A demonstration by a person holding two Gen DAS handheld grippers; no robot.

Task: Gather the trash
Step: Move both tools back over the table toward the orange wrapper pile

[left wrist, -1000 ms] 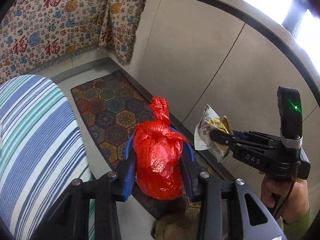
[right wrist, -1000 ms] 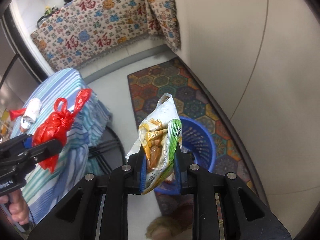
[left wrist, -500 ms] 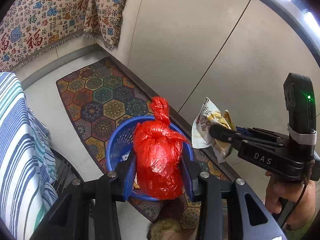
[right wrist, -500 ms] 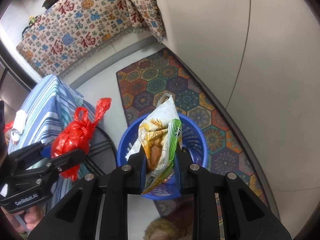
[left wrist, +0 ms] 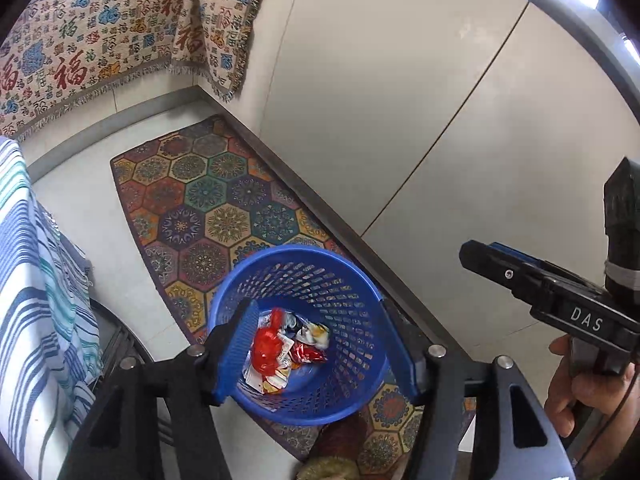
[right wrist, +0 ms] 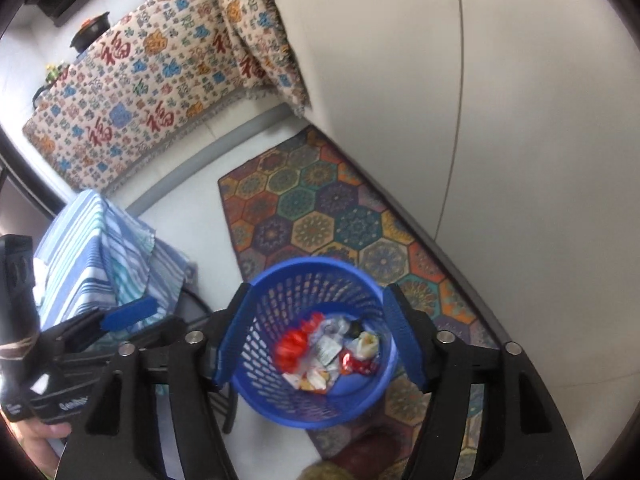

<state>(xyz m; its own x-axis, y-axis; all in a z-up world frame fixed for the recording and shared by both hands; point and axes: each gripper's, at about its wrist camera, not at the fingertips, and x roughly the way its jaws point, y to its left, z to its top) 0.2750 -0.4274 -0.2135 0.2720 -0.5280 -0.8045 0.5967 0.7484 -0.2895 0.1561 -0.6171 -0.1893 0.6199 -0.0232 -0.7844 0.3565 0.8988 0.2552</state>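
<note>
Blue perforated waste basket (left wrist: 344,276): stands on the patterned hexagon rug (left wrist: 208,200), near the pale cabinet wall on the right, directly below both tools, so anything let go falls straight in. Left gripper (left wrist: 320,344): held over the basket mouth, pointing steeply down; its jaws have just been opening and now stand apart with nothing between them, only the basket interior showing in the gap. Right gripper (right wrist: 316,340): likewise poised over the basket, its jaws having just been opening, released and empty. Red knotted bag (left wrist: 266,348): lies at the basket bottom, left of centre. Snack packet (right wrist: 366,344): crumpled among other wrappers at the basket bottom, to the right of the red bag; which wrapper came from which tool cannot be told for certain. A red foil wrapper (left wrist: 306,354) lies beside them. Striped cloth (left wrist: 36,280): covers a surface at the left, apart from the basket; judged the likely source of further trash. Status, as a judgement: this drop is complete, and both tools are free for the next pick.
</note>
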